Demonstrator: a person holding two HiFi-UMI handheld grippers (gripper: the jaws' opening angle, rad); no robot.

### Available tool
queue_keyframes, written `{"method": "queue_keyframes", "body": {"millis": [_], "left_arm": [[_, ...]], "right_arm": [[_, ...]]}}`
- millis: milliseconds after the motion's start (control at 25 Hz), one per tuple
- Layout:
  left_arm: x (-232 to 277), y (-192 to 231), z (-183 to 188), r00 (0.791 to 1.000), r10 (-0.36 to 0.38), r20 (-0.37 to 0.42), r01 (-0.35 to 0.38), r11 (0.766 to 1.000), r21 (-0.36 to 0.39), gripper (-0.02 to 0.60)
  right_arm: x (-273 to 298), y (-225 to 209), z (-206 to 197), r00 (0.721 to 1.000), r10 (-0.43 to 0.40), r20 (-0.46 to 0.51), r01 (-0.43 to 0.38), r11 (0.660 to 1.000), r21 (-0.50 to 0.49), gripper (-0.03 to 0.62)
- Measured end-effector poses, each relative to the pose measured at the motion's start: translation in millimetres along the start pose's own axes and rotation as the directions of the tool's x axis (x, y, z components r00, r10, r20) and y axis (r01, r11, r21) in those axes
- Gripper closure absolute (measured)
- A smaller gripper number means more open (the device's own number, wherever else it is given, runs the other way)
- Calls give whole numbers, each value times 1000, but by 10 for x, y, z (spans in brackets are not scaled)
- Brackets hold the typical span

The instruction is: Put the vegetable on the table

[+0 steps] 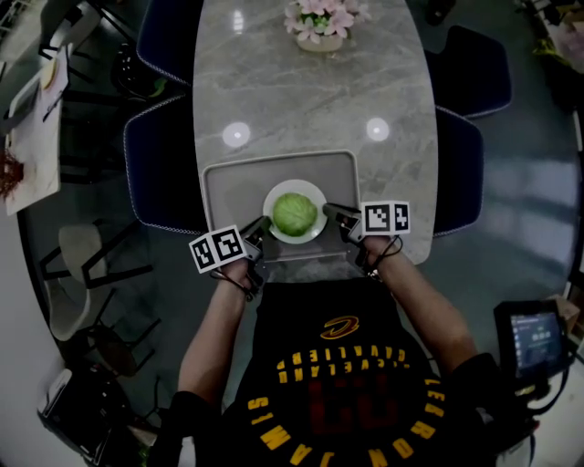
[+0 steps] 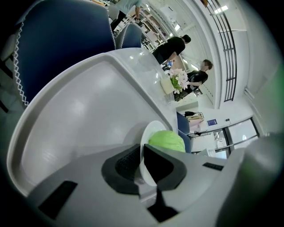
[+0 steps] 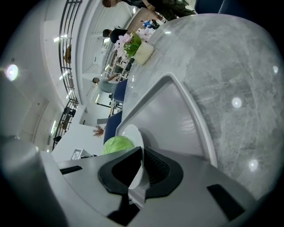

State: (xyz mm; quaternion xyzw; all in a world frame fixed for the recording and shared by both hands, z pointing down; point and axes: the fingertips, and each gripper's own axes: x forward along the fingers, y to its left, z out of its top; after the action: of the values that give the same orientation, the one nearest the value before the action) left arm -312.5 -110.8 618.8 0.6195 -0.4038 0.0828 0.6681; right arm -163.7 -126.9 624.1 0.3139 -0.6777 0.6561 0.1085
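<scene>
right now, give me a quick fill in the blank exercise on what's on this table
1. The round vegetable on the white plate is ____.
2. The left gripper and the right gripper each pinch the plate's ____.
3. Under the plate lies a grey ____.
4. At the far end of the table stands a pot of ____.
Missing words: green; rim; tray; flowers.

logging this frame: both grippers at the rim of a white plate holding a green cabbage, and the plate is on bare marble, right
Not bare marble: the head view shows the white plate over a grey tray on the marble table. Left gripper and right gripper are at its rim, green cabbage on it.
</scene>
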Motion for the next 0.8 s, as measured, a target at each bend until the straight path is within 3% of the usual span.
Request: {"method": "queue_keyframes", "body": {"millis": [800], "left_arm": [[272,-487,-289,994,-32,-107,42,995,88,555]], "right_arm": [[-626,-256,-85,989,11,150,-26,995,97,565]]}}
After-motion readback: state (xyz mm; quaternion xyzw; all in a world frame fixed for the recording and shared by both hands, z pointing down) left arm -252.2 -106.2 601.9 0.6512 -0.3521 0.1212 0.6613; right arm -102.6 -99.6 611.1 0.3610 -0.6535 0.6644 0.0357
